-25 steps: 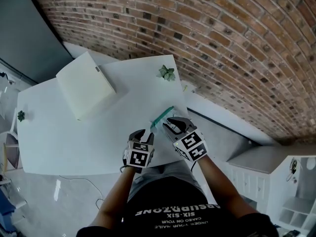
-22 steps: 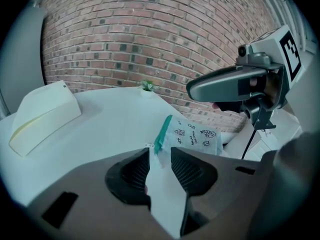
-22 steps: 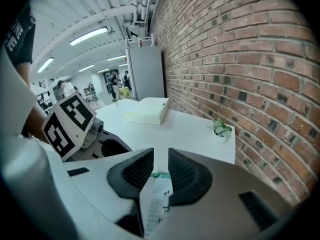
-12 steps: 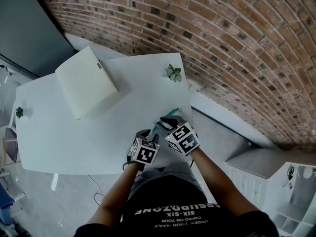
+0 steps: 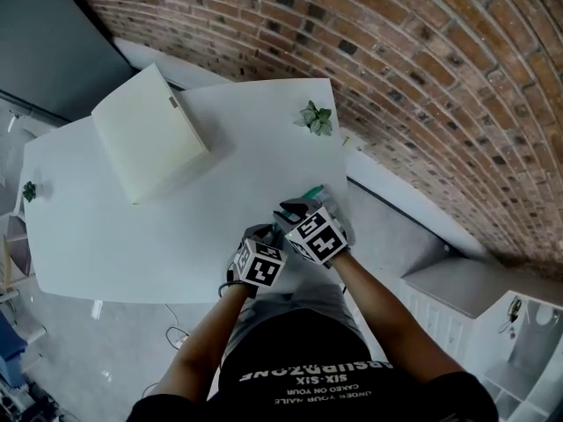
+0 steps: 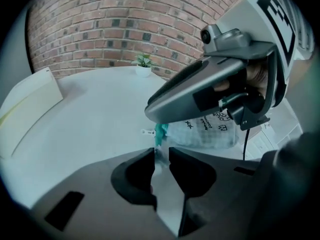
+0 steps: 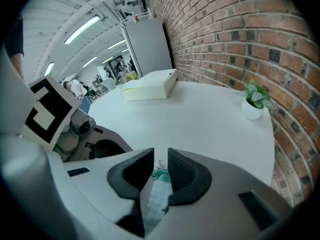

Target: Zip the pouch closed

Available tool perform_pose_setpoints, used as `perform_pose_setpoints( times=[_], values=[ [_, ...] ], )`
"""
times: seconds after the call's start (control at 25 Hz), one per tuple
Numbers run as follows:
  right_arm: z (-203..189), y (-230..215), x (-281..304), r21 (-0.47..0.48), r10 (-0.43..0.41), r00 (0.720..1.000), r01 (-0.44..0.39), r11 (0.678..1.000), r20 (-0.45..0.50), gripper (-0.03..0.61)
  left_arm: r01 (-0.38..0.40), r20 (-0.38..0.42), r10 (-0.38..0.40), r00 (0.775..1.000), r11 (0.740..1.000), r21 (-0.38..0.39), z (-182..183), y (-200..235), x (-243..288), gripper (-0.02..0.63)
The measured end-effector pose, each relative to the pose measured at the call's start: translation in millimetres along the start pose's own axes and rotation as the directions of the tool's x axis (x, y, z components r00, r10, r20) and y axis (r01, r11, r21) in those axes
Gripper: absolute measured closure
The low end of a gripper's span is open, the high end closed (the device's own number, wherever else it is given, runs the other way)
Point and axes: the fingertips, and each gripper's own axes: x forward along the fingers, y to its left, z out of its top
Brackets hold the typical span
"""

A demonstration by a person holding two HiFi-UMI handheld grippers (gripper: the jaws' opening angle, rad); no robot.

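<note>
A clear pouch (image 6: 212,129) with printed text and a teal zipper (image 5: 313,192) lies on the white table (image 5: 176,227) near its right edge. Both grippers hang over its near end, side by side. The left gripper (image 6: 161,156) points down at the teal zipper end (image 6: 160,132). Its jaws are closing, a thin edge of the pouch lies in the gap, and the pads are not pressing on it. The right gripper (image 7: 160,165) also points down. The teal end (image 7: 161,174) shows between its jaws, which stand slightly apart. In the head view the grippers hide most of the pouch.
A white box (image 5: 145,143) lies at the table's far left. A small potted plant (image 5: 317,118) stands at the far right corner by the brick wall (image 5: 422,77), and another plant (image 5: 29,190) sits at the left edge. The table's right edge runs just beyond the pouch.
Both grippers have sunk and moved forward onto the pouch, and now cover most of its teal strip. The right one dropped the most.
</note>
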Motion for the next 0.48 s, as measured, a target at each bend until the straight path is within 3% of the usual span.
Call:
perform_pose_setpoints(
  times=[0.08, 0.48],
  values=[
    [-1, 2, 8, -0.009, 0.008, 1.000, -0.009, 1.000, -0.016, 0.497, -0.022, -0.004, 0.022, 1.000, 1.000, 0.000, 0, 3, 0, 0.552],
    [-14, 10, 28, -0.059, 0.043, 0.996, -0.048, 0.997, -0.081, 0.503, -0.042, -0.030, 0.043, 0.999, 0.998, 0.048, -3, 6, 1, 0.579]
  ],
)
